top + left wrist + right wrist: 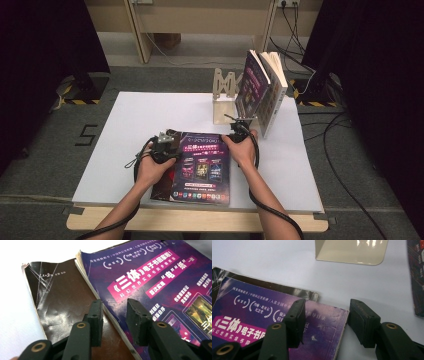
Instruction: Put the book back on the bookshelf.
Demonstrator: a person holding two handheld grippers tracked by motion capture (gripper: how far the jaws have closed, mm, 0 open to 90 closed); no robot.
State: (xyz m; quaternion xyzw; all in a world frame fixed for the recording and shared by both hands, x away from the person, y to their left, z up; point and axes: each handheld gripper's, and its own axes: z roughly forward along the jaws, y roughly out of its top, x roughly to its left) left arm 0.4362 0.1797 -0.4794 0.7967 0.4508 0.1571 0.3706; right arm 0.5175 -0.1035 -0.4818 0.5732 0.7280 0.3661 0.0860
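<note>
My left hand-held gripper (113,322) straddles the purple book's (155,287) edge, jaws released. My right hand-held gripper (329,322) straddles its far corner, also released. The book lies on a dark book (60,300) on the white surface (145,115).

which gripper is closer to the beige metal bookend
Right. The right gripper sits at the purple book's far corner, just before the bookend; the left gripper is farther, at its left edge.

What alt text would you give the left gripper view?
Open black tongs straddle the page edge of a purple paperback book, which lies flat on a dark brown paperback book on a white table.
</note>
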